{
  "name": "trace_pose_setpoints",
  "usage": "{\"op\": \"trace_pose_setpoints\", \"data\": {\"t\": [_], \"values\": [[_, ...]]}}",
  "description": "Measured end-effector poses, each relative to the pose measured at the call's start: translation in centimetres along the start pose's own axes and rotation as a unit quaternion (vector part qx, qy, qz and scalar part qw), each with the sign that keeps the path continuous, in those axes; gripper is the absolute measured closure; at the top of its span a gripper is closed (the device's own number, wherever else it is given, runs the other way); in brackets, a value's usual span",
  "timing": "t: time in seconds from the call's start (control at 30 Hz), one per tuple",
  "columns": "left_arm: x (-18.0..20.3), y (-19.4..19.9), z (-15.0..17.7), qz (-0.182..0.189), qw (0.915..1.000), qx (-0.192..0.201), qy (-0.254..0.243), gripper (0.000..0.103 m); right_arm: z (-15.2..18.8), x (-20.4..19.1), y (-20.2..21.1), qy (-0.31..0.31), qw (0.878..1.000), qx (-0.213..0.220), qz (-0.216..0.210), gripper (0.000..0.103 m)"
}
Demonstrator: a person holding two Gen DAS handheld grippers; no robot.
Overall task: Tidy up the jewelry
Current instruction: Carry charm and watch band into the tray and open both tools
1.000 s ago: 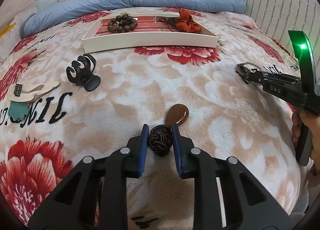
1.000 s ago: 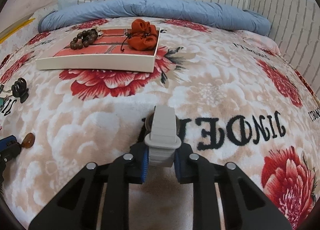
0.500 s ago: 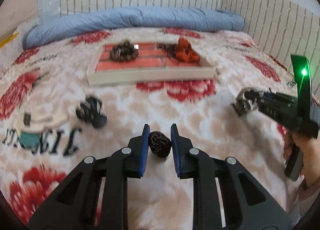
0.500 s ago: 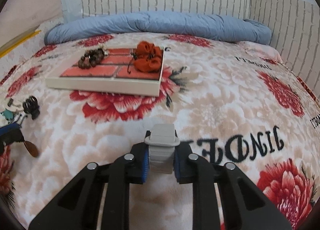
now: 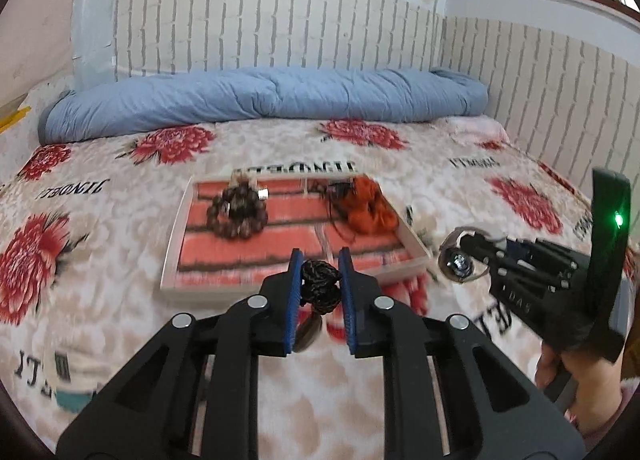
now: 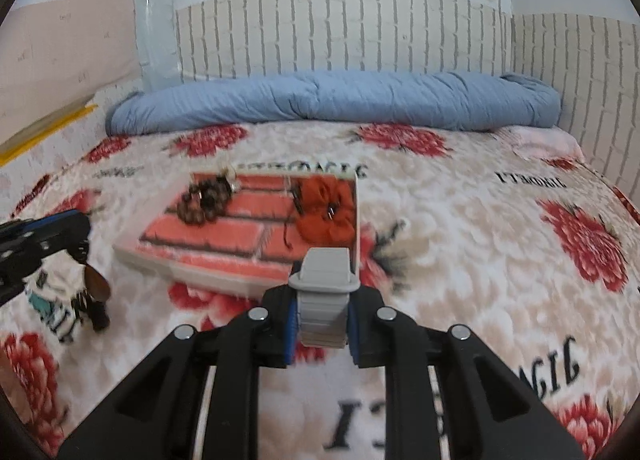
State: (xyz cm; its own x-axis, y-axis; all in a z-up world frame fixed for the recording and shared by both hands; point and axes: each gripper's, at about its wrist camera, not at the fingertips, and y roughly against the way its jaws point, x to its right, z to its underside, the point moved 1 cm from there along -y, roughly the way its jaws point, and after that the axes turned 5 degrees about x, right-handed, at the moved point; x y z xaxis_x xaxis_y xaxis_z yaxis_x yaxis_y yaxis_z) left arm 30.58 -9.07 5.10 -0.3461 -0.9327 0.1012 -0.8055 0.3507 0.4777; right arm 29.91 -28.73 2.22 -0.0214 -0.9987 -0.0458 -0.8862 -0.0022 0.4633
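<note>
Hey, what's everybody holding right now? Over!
Left gripper jaws closing on dark braided pendant. Right gripper shut on grey watch. Tray ahead, path open.

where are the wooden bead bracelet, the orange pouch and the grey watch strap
wooden bead bracelet (image 5: 237, 217), left wrist view, on the middle of the bead coil in the tray.
orange pouch (image 5: 370, 207), left wrist view, on its bunched fabric.
grey watch strap (image 6: 324, 292), right wrist view, on the ribbed band between the pads.

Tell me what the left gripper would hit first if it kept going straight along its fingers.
Probably the near wall of the tray, just beyond the left gripper, which holds a dark knotted pendant; depth is uncertain.
</note>
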Motion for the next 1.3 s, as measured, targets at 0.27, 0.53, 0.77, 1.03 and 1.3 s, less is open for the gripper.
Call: {"op": "trace_pose_setpoints", "data": {"t": [0.27,0.53,0.77,1.03,1.3], "values": [[-2.0,-5.4,-4.2,-0.023,0.9994,0.017,0.018,0.086,-2.8,-1.5,-4.7,0.001,1.000,0.023,-0.021,0.083],[-5.1,-13.3,-3.9,-0.051,0.9982,-0.009,0.032,0.086,-2.8,-1.6,-10.6,0.009,0.999,0.025,-0.018,0.083],[-6.5,-17.6,-2.2,-0.051,0.9968,-0.040,0.047,0.086,-1.6,-0.9,-14.2,0.008,1.000,0.006,-0.007,0.083],[-6.6,-19.0,-1.2,-0.053,0.9961,-0.051,0.049,0.086,-0.9,-1.4,-15.7,0.027,1.000,-0.002,0.003,0.083],[-6.1,-19.9,-0.5,-0.059,0.9947,-0.072,0.043,0.086,-0.1,-1.2,-16.8,0.018,0.999,-0.037,-0.002,0.083]]}}
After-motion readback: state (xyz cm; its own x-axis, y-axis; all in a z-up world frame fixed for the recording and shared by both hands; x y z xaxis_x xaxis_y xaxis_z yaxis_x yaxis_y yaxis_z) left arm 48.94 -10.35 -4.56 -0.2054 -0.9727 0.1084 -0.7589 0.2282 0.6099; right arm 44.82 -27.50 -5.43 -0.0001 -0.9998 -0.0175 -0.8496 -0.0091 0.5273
